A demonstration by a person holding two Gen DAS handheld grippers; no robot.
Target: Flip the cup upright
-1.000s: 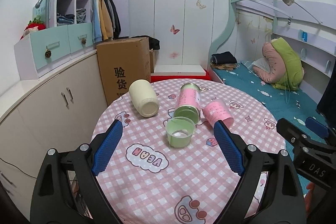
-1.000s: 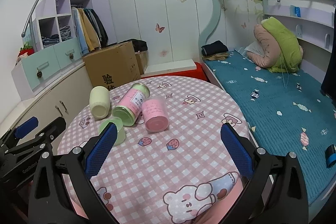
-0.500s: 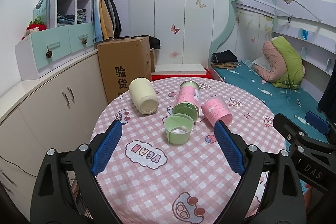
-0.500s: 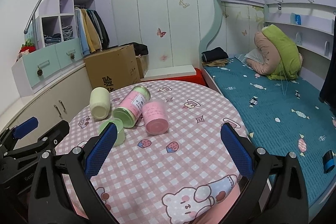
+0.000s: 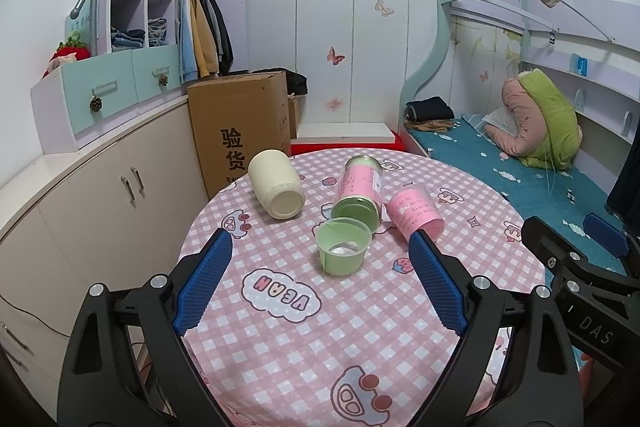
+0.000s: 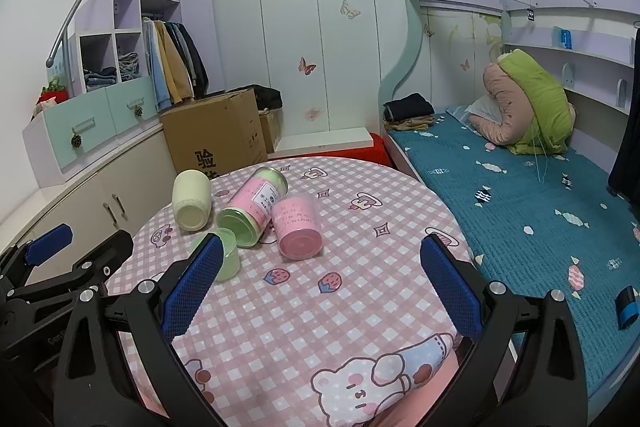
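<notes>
Both hand-held grippers hover over a round table (image 5: 360, 347) covered in a pink-and-white checked cloth with cartoon prints. Seen from its own camera, the left gripper (image 5: 320, 275) has its blue-padded fingers (image 5: 202, 287) spread wide with nothing between them. The right gripper (image 6: 320, 279) is likewise spread wide and holds nothing; its black frame also shows at the right edge of the left wrist view.

Four containers sit in a cluster towards the far left part of the table. A cream cup (image 5: 277, 183) lies on its side with its flat base facing the cameras; it is plain, matte and slightly rounded at the shoulders. Just to its right, apart from it, a green tin with a pink label (image 5: 357, 191) lies on its side, its green end facing forward. A pink translucent cup (image 5: 414, 211) with faint printing lies on its side next to the tin, appearing to touch it near the front. In front of the tin stands a small translucent green cup (image 5: 342, 247), upright with its mouth open upward and something pale at the bottom; it appears to touch the tin's front end.

Behind the table are a brown cardboard box (image 5: 240, 131) with black characters, cream cabinets (image 5: 112, 195), and a bunk bed (image 6: 520, 195) with a teal sheet on the right.
</notes>
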